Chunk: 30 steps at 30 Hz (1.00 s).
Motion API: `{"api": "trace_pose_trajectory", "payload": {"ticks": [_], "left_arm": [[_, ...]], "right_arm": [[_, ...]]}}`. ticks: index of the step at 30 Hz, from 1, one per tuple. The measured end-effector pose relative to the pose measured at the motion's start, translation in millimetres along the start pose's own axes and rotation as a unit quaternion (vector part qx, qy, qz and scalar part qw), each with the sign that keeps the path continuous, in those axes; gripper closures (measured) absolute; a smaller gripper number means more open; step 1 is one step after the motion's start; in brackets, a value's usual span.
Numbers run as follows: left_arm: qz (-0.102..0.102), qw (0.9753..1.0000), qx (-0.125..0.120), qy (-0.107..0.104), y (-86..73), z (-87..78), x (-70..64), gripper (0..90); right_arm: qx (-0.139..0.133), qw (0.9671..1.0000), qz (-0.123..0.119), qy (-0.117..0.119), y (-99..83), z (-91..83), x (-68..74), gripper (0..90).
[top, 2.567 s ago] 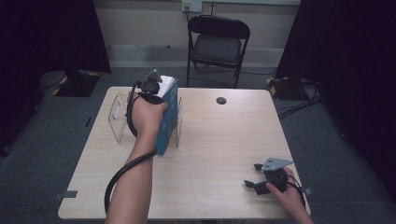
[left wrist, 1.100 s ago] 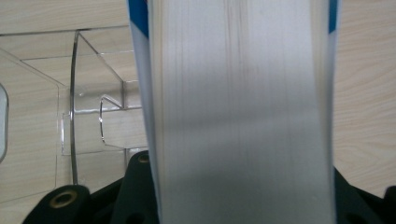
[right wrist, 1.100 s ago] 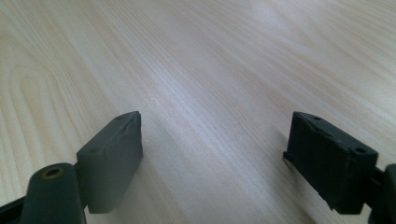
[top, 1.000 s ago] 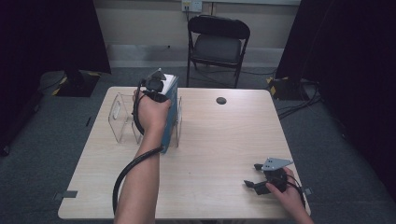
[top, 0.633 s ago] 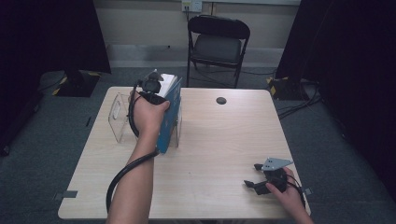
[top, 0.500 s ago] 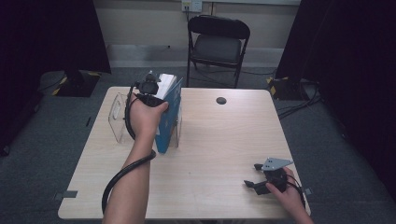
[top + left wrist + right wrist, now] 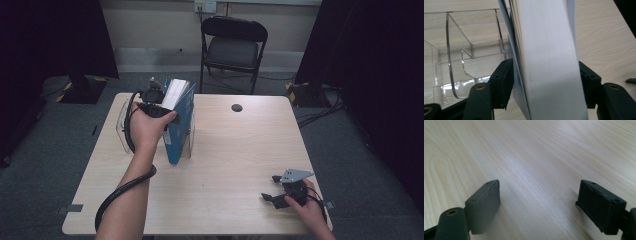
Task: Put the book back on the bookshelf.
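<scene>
Blue-covered book [image 7: 178, 120] clamped upright in the left gripper [image 7: 159, 106], by the clear rack [image 7: 122, 125] near the table's [image 7: 235, 150] far-left corner.

The book is held at its top edge, white pages [image 7: 546, 62] squeezed between both jaws, long axis standing nearly vertical with the lower end down at the rack. The rack's clear dividers [image 7: 451, 57] are seen just left of the book in the left gripper view, so any slotting move is judged to go down and slightly leftward. The right gripper [image 7: 284, 192] is rested well apart at the near-right corner, jaws spread on nothing [image 7: 536, 202].
</scene>
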State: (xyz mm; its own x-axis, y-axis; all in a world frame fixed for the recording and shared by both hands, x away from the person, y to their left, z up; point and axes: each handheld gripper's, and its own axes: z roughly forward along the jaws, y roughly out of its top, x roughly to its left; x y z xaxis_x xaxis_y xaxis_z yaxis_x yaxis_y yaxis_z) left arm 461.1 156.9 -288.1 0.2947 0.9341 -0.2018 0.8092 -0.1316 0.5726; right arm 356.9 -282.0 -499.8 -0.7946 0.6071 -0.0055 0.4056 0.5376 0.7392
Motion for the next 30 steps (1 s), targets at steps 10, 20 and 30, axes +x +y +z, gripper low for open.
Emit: {"api": "trace_pose_trajectory", "payload": {"ticks": [10, 20, 30], "left_arm": [[0.000, 0.9998, -0.006, -0.021, -5.8, -7.6, 5.1, 35.1], [0.007, 0.9991, -0.011, -0.040, -13.1, -9.0, 10.1, 28.4], [0.024, 0.9981, -0.009, -0.057, -22.6, -15.1, 13.9, 22.8]], "right_arm": [[0.000, 1.0000, 0.000, 0.000, 0.0, 0.0, 0.0, 17.6], [0.000, 1.0000, 0.000, 0.000, 0.0, 0.0, 0.0, 17.6], [0.000, 1.0000, 0.001, 0.001, 0.0, 0.0, -0.1, 17.6]]}}
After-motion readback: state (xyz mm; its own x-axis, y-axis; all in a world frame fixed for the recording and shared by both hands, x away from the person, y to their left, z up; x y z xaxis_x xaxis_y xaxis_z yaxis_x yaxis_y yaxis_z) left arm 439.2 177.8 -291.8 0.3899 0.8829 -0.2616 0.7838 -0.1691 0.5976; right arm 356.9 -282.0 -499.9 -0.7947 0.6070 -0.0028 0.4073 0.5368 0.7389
